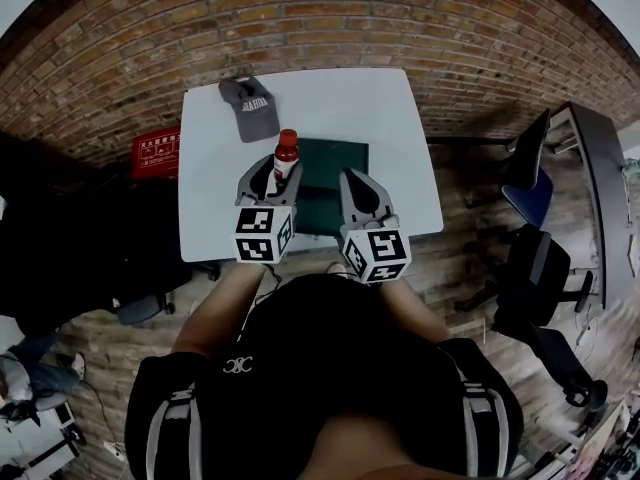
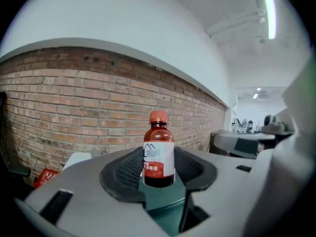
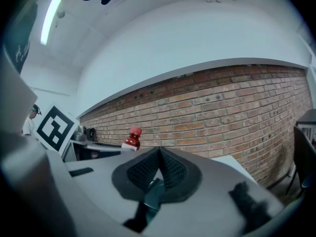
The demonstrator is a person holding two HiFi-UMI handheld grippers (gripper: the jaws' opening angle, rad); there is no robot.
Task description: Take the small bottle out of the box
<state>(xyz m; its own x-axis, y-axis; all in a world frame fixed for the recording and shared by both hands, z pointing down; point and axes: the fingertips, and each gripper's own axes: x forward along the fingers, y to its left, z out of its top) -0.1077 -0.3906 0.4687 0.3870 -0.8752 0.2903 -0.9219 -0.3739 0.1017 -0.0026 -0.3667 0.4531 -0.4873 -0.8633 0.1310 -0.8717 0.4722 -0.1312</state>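
Gripping the small bottle (image 2: 159, 154) by its labelled body, the left gripper (image 1: 274, 175) holds it upright at the green box's (image 1: 340, 158) left edge. Right gripper (image 3: 159, 157) is closed on nothing. The bottle looks light, rigid and smooth, so a mid-body hold suits it.

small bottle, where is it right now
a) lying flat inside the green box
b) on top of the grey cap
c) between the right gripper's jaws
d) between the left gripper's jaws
d: in the left gripper view the small bottle stands upright between the pads of the left gripper, which close on its sides, while the right gripper has its jaws together with nothing in them.
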